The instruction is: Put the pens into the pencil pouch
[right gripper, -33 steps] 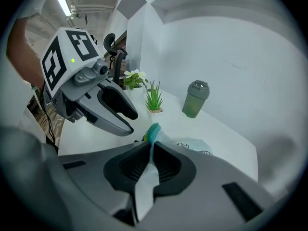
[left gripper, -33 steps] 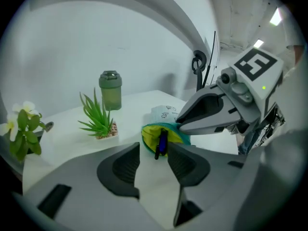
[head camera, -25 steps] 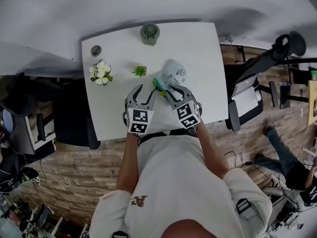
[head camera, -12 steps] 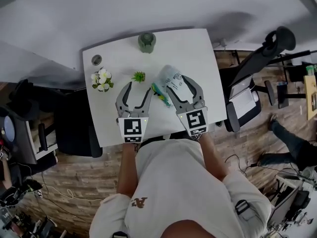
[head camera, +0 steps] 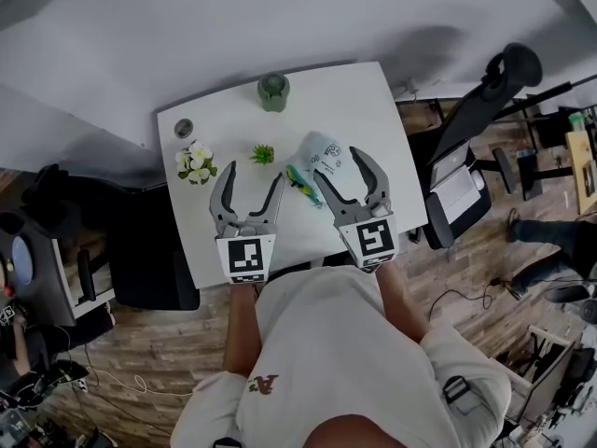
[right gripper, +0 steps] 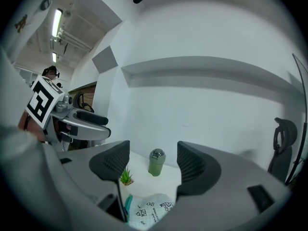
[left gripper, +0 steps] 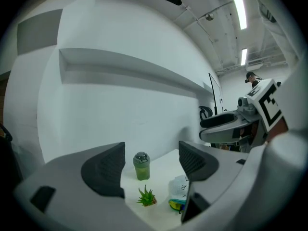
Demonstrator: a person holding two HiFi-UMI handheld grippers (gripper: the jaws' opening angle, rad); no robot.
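White printed pouch (head camera: 319,146), pens (head camera: 300,180) poking out; left gripper (head camera: 253,174), right gripper (head camera: 338,162) just opening, empty.

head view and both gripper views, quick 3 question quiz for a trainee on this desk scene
1. True or false: the left gripper is shut.
2. Which lies closest to the right gripper? A the pencil pouch; B the white flowers; C the office chair.
3. Name the thing standing at the far edge of the desk.
Key: 1 false, it is open; both grippers' jaws have just been opening and nothing is between them. 2 A. 3 the green jar.
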